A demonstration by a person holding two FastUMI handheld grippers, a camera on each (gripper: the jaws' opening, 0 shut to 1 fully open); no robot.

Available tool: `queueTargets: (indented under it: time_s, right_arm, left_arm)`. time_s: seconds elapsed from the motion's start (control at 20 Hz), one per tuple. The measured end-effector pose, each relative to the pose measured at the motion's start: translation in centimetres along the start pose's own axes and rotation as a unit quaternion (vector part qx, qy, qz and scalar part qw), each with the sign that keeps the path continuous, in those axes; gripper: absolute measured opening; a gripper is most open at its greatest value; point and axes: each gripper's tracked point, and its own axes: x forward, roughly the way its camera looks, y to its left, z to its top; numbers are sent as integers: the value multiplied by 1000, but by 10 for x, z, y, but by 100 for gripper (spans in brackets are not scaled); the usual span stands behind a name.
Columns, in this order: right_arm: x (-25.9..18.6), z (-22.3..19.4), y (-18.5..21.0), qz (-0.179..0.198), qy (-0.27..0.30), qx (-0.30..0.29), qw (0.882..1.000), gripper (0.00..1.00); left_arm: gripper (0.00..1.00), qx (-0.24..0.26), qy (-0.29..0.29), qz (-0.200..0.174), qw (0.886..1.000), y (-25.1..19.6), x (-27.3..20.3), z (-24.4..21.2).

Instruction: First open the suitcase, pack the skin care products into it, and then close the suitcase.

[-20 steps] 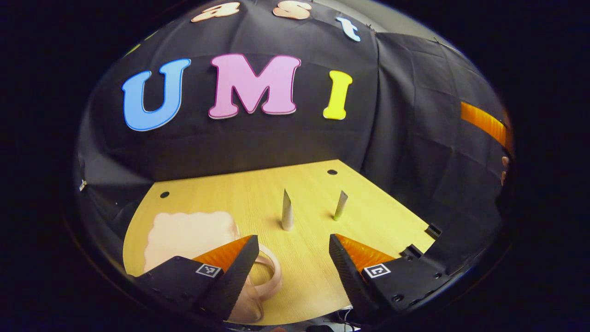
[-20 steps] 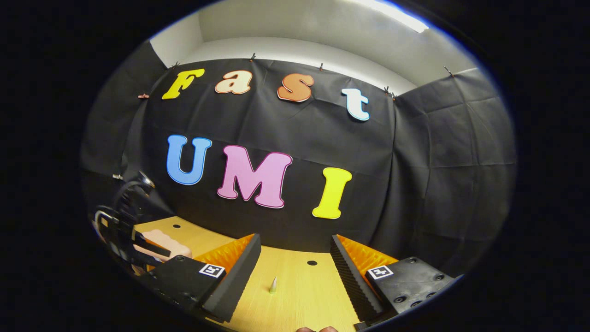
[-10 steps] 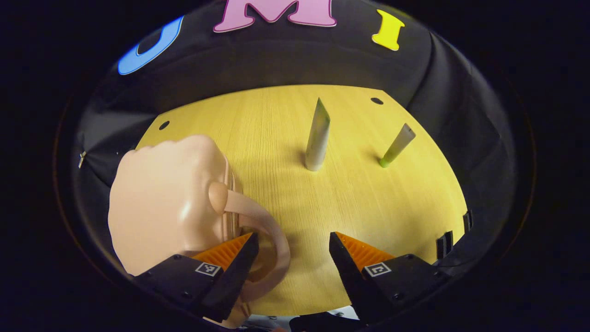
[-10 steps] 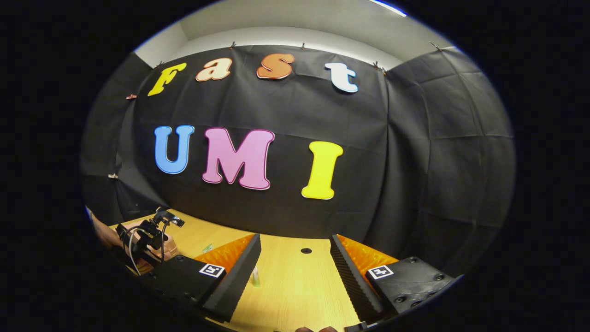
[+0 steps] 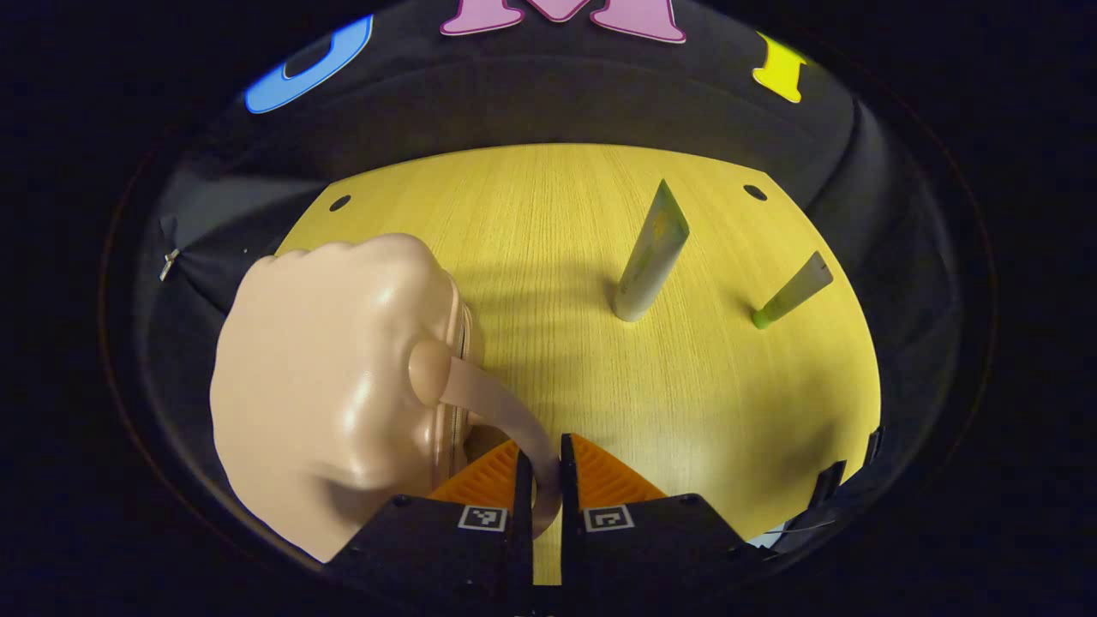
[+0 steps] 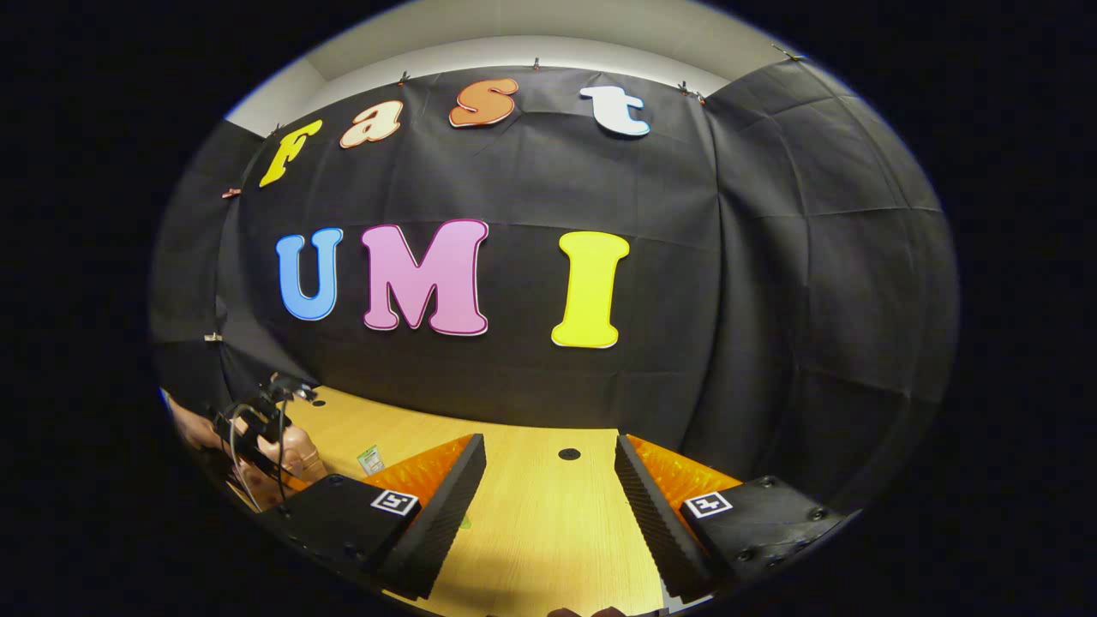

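The left gripper [image 5: 540,467] is clamped on the handle [image 5: 497,407] of the pink suitcase [image 5: 330,386]; two tubes [image 5: 651,253] stand ahead. The right gripper [image 6: 548,493] hangs apart above the table [image 6: 548,540]

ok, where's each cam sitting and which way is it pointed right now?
Left gripper view: rides the left gripper, angled down at the table; its fingers are shut on the suitcase handle, two tubes stand beyond.
Right gripper view: rides the right gripper, held higher and near level, facing the booth wall; its fingers are apart, holding nothing.
Shared: the table, the pink suitcase, and the left gripper, which shows at the right view's left edge.
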Motion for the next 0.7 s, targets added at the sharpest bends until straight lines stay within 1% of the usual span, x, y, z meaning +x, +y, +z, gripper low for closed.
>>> queueTargets:
  time_s: [0.1,0.15,0.25,0.3,0.35,0.4,0.45,0.5,0.55,0.6,0.65,0.7]
  right_arm:
    - [6,12,4,4,-16,3,1000,96]
    - [10,16,10,7,-22,7,1000,96]
    - [18,20,25,16,-26,17,999,96]
    - [23,24,36,22,-30,19,999,96]
    - [26,29,47,27,-33,21,999,96]
    - [29,34,60,33,-37,22,999,96]
    - [31,41,73,38,-43,24,998,96]
    - [33,48,87,45,-50,25,997,96]
    - [33,53,102,52,-55,23,997,96]
    - [35,57,116,58,-60,19,996,96]
    - [37,62,130,64,-65,14,996,96]
    - [40,63,144,70,-65,11,995,94]
  left_arm:
    - [17,-2,-24,-9,1000,11,-36,23]
    - [17,4,-42,-6,999,24,-58,39]
    - [17,9,-92,14,996,60,-99,71]
    - [13,2,-116,26,993,82,-118,85]
    - [17,-9,-136,37,990,106,-135,95]
    - [16,-19,-152,48,987,133,-150,100]
    - [16,-25,-167,66,983,163,-163,105]
    - [16,-23,-183,99,978,202,-177,109]
    - [16,-12,-202,143,969,240,-190,114]
    - [16,-2,-214,179,960,277,-201,116]
    - [10,1,-220,197,955,309,-205,117]
    - [13,-6,-218,201,955,332,-203,113]
